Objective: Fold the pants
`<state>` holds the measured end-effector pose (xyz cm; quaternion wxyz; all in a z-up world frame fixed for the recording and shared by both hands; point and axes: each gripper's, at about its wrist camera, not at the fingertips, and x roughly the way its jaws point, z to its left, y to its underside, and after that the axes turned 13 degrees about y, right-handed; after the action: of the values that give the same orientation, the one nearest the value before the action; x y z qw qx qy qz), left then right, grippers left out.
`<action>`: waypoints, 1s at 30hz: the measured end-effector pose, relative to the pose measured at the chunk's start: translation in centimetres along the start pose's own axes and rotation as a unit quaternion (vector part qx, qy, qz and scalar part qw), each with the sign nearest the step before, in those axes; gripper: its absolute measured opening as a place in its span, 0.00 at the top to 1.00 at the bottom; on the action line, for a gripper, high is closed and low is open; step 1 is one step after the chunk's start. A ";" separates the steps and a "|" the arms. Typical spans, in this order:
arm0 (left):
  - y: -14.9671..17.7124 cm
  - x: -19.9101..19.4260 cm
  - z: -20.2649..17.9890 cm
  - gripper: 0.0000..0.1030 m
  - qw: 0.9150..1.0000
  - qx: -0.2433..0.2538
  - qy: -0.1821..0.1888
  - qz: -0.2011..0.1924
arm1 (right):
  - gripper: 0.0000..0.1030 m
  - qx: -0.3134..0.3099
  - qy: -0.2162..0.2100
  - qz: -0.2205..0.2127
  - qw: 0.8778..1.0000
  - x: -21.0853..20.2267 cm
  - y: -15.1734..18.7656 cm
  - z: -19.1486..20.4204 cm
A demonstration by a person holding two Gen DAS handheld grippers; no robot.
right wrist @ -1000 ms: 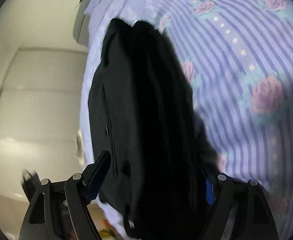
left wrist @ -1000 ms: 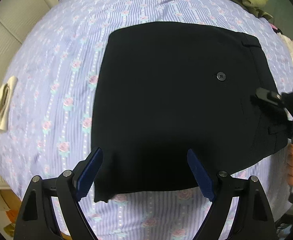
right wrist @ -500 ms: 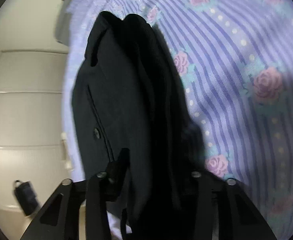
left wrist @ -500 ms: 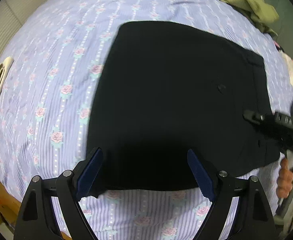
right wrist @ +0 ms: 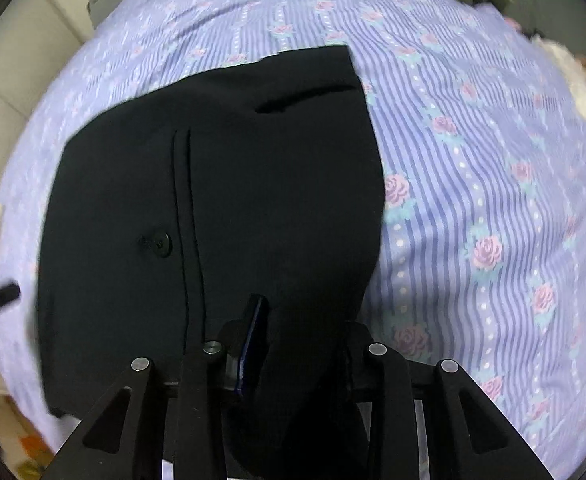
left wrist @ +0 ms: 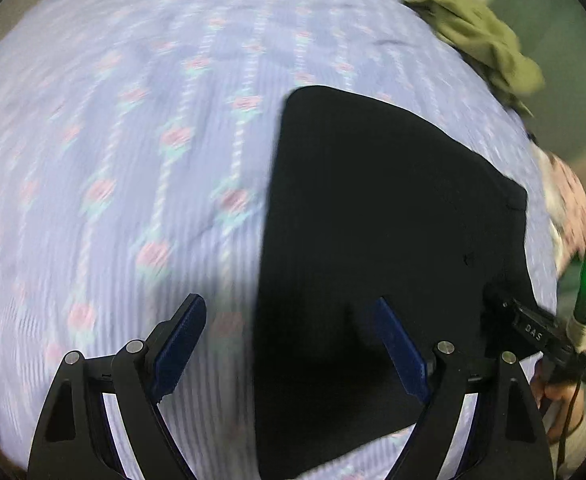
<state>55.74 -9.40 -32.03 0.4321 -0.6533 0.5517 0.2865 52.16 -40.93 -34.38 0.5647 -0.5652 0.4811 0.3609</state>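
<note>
Black pants, folded compact on the floral bedsheet, are pinched at their 6 o'clock edge by the right gripper, apparently to shift the bundle, while the left gripper hovers spread wide, holding nothing.

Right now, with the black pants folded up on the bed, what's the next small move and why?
Probably open the right tool and let go. It is shut on the waistband edge of the black pants, which already lie as a compact folded block on the floral bedsheet. The left tool hangs open, gripping nothing, so only the right one has cloth to release.
</note>
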 end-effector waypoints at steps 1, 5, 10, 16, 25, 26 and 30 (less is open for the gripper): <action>-0.6 0.5 0.2 0.17 1.000 0.009 0.010 0.008 | 0.69 0.001 0.003 0.000 1.000 0.1 0.0 0.2; -1.3 3.5 0.8 0.18 0.999 -0.005 0.034 0.038 | 0.68 0.018 -0.001 0.010 1.000 0.7 -0.5 0.2; -0.7 4.0 1.4 0.49 0.993 -0.049 0.092 0.050 | 0.68 0.012 0.005 0.013 1.000 0.9 -1.2 0.6; -0.6 1.0 -1.9 0.52 0.984 0.041 0.166 0.048 | 0.68 0.018 -0.001 0.021 1.000 1.3 -2.6 0.6; -2.0 6.0 -1.0 0.78 0.991 -0.041 0.094 0.091 | 0.67 0.022 0.000 0.018 1.000 0.2 -1.7 0.6; -2.2 5.6 -1.4 0.84 0.991 -0.039 0.092 0.085 | 0.67 0.025 -0.003 0.019 1.000 -0.1 -1.7 0.5; -2.1 3.1 -3.5 0.85 0.996 -0.007 0.057 0.066 | 0.71 0.019 0.005 0.008 1.000 -2.1 -2.2 0.8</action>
<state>58.13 -13.96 -32.53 0.3754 -0.6337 0.6153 0.2810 53.77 -40.08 -31.86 0.5698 -0.5523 0.4951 0.3538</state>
